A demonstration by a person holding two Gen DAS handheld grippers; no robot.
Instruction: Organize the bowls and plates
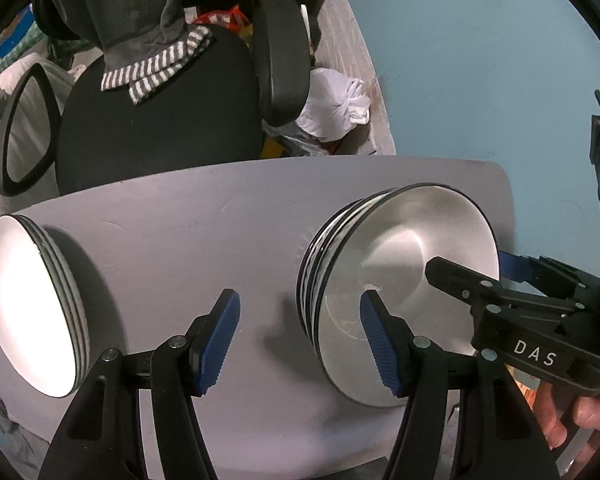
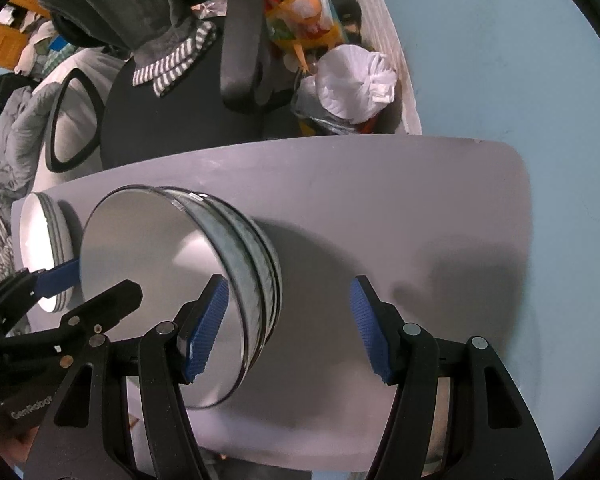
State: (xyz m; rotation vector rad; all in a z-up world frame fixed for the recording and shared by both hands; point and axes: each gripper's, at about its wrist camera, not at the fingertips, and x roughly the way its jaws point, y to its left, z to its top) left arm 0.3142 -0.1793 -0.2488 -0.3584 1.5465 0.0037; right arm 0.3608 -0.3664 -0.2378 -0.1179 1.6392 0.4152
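- Sitting at the grey table's (image 1: 188, 208) left edge: stack of white black-rimmed plates (image 1: 24, 304), rigid, breakable, probably heavy together.
- Hovering open, empty: left gripper (image 1: 300, 344).
- Resting centre-right: stack of dark-rimmed, glossy bowls (image 1: 400, 280); likely slippery, best pinched at the rim.
- Hanging open, empty: right gripper (image 2: 288, 328).

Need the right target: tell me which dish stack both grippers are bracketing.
The stack of bowls with marbled sides: left gripper and right gripper straddle opposite rims. The white plate stack sits apart, untouched.
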